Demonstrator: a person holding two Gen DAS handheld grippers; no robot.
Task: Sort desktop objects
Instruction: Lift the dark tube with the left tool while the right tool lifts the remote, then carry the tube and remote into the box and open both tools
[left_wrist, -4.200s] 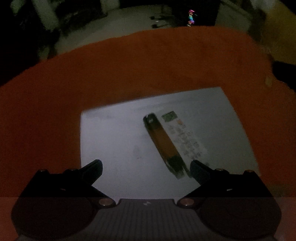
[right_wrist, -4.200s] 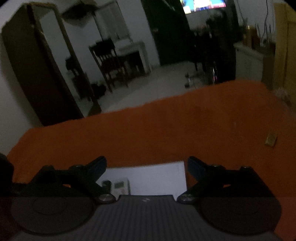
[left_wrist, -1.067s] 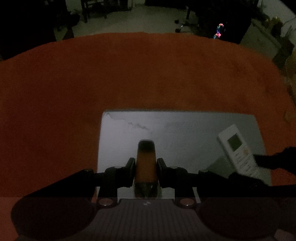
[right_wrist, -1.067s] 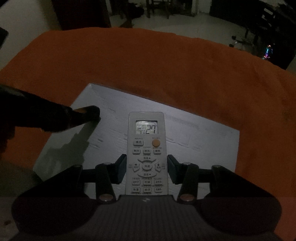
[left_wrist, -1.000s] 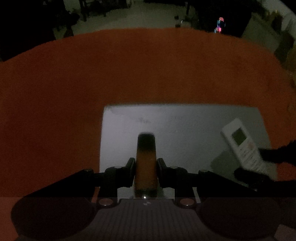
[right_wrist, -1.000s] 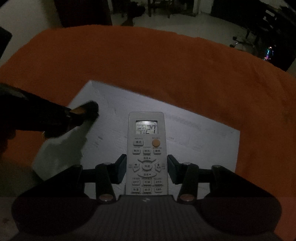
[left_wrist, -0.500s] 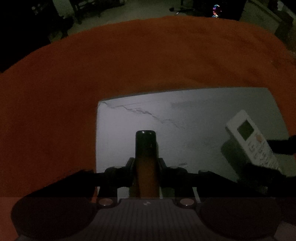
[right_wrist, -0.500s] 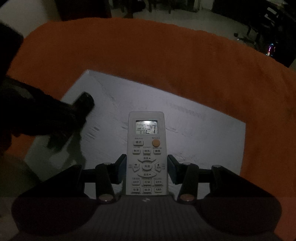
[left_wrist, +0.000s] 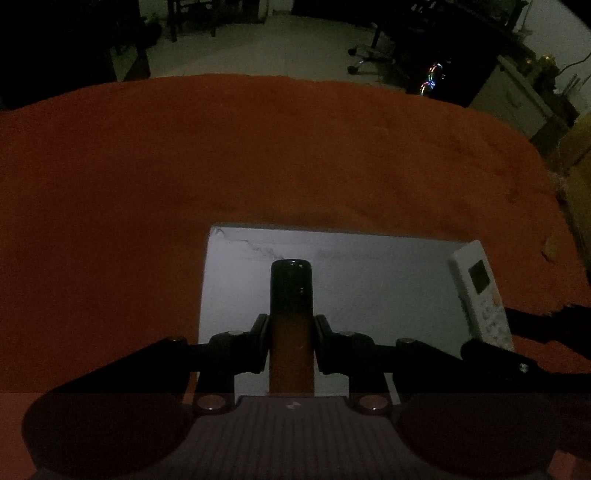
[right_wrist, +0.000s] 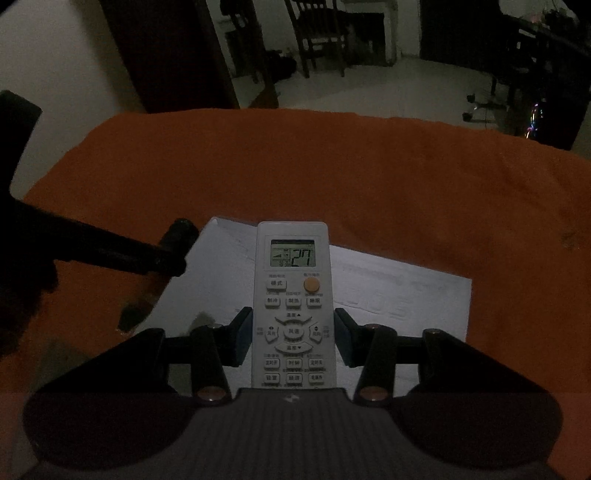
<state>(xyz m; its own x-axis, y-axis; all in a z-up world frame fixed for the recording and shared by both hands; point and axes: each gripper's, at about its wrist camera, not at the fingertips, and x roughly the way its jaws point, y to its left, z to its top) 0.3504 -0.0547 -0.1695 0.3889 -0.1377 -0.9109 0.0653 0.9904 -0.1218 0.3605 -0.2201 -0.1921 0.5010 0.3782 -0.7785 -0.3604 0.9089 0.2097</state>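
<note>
Both items now clear of the white sheet (left_wrist: 369, 291): dark-capped amber tube (left_wrist: 291, 325) in left jaws, white remote (right_wrist: 293, 306) in right.

1. The bottle (left_wrist: 291, 321) is a slim cylinder with an amber body and a dark rounded cap. It is clamped at mid-body, cap pointing forward, and held in the air above the white sheet (left_wrist: 369, 288).
2. The remote control (right_wrist: 293, 306) is a white, oblong unit with a lit display reading 27, one orange round button and rows of pale keys. It faces up, display end forward, gripped along its long sides above that sheet's near part.
</note>
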